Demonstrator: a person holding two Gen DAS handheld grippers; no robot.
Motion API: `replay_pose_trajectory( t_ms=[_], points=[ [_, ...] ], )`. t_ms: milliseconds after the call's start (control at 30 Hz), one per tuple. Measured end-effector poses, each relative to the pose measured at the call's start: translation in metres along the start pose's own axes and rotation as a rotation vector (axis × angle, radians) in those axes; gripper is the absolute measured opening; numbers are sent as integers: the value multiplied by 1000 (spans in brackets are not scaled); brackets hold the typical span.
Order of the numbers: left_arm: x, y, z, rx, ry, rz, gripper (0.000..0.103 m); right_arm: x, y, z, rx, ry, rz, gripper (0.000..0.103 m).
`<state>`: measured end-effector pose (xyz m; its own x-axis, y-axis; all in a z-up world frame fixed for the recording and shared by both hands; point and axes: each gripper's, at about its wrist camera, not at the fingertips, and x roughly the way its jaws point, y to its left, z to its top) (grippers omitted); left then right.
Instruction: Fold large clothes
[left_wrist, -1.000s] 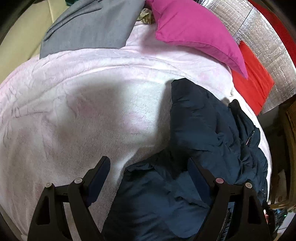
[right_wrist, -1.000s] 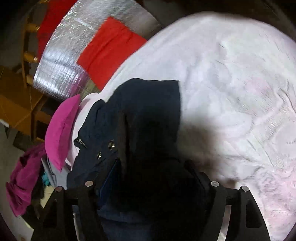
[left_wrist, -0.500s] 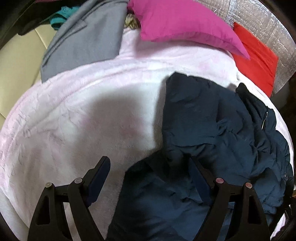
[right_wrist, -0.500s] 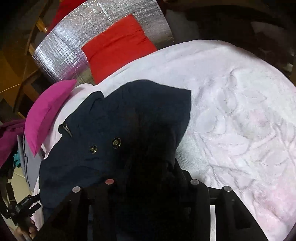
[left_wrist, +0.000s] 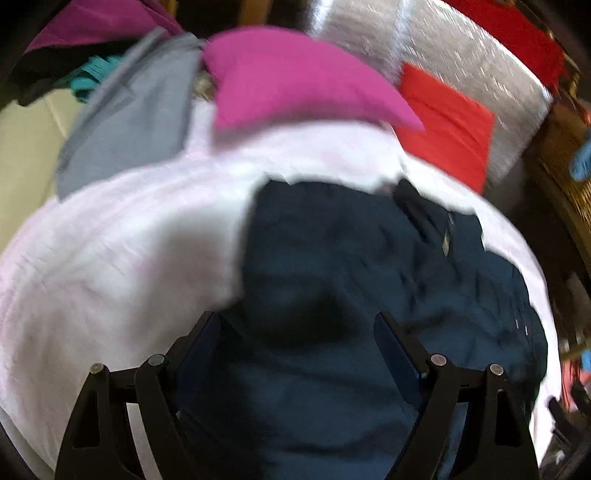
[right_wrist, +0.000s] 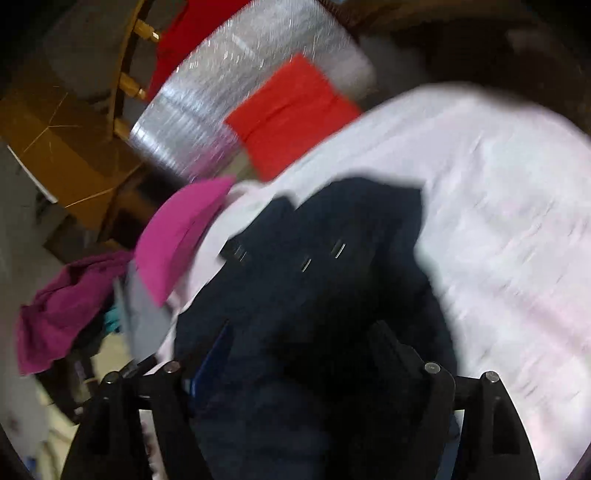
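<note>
Left gripper (left_wrist: 295, 332): jaws spread wide, nothing pinched; dark cloth fills the gap below them, and neither pad can be seen pressing on it.
Right gripper (right_wrist: 299, 343): jaws opening at this moment; dark cloth lies between and under them, but no pad is seen biting into it.
Jacket (left_wrist: 351, 266): a bulky navy padded garment, lying in a loose rumpled heap directly under both grippers, with its far edge squared off against the bedding. Metal snaps and a zip pull show on the upper surface in the right wrist view.
Blanket (left_wrist: 110, 266): pale pink, spread beneath the jacket; broad bare area to the left in the left wrist view.
Surroundings: magenta pillow (left_wrist: 295, 77) at the far edge of the blanket, grey cloth (left_wrist: 129, 118) beside it, red cushion (left_wrist: 447, 122) against a silver quilted panel (left_wrist: 480, 66). All stand apart from the jacket.
View quality: both frames are smeared; whether the heap is already doubled over once is likely but cannot be confirmed.
Step in hand: judged to be between grasps, with a fold just laid and the cloth let go.
Next move calls for: picking two matched edge or corner points, closing firmly on thick padding, and carrying the layer over evenly so it does not slump.
</note>
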<state>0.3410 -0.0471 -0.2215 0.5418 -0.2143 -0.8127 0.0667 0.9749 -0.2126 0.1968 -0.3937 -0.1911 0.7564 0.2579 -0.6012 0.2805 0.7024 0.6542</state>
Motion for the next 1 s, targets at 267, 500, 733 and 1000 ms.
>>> replay_pose_trajectory(
  t_ms=[267,500,733,1000],
  points=[
    [35,7,-23,-140,221,-94,85,74,-24,-19,216,172,50,79],
    [50,13,-16,-253,222,-119,86,97,-39,13,301,39,50,78],
    [56,22,-7,-335,179,-175,84,102,-46,22,333,-9,10,33],
    [46,14,-11,-293,137,-169,38,83,-17,17,174,-90,-41,21]
  ],
)
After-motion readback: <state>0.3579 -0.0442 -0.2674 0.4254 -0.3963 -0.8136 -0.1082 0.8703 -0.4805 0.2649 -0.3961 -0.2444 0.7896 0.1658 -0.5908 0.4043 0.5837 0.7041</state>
